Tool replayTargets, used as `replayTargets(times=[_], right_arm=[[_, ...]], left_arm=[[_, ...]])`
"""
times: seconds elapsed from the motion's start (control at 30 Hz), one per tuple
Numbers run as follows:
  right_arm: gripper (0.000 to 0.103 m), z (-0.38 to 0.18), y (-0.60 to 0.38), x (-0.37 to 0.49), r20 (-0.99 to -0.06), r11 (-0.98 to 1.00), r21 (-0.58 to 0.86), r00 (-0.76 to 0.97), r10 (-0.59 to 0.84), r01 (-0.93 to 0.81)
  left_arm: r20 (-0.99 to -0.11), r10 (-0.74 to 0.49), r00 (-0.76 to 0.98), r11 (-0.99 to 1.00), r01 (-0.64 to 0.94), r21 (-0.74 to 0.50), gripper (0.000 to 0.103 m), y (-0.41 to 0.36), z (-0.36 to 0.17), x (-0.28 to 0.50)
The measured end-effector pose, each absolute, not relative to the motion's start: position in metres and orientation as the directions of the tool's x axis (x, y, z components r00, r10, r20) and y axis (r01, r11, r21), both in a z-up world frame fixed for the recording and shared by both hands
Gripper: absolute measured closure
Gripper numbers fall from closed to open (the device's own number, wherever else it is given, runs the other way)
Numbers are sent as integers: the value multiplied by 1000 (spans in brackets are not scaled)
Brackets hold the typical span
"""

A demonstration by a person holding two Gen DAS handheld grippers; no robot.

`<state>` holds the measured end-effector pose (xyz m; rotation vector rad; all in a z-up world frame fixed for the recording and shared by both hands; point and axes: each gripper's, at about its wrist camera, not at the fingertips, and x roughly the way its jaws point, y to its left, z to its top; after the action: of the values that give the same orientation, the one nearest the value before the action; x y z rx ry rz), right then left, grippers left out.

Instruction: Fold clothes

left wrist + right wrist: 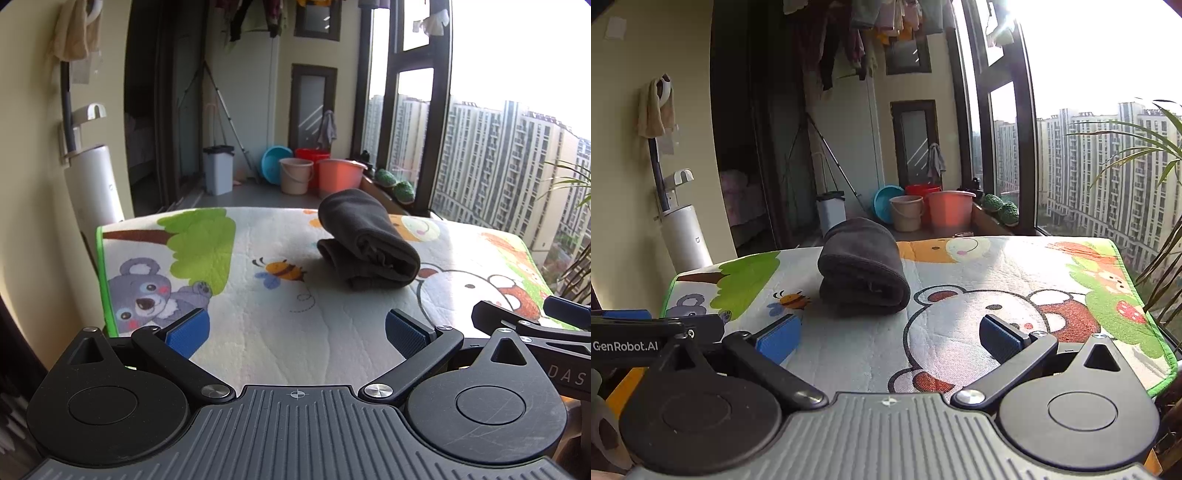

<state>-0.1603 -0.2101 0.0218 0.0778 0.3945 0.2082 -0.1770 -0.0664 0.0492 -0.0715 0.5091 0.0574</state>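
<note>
Both tongs are gaping wide and gripping nothing: the left gripper (297, 332) and the right gripper (890, 339) are hovering side by side over the near edge of the cartoon play mat (258, 314). That mat is covering the whole work surface, its koala print (147, 295) lying at 9 o'clock from the left wrist. A dark grey folded garment (365, 240) is lying on the mat at 1 o'clock from the left gripper and 11 o'clock from the right (864, 273), well apart from both.
</note>
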Motion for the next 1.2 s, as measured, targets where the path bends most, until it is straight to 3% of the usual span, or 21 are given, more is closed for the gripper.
replayTargets(times=[1.2], right_arm=[[0, 21, -210, -159, -388, 974, 123, 894, 223, -190]], left_arm=[[-505, 27, 863, 995, -70, -66, 0, -65, 47, -174]])
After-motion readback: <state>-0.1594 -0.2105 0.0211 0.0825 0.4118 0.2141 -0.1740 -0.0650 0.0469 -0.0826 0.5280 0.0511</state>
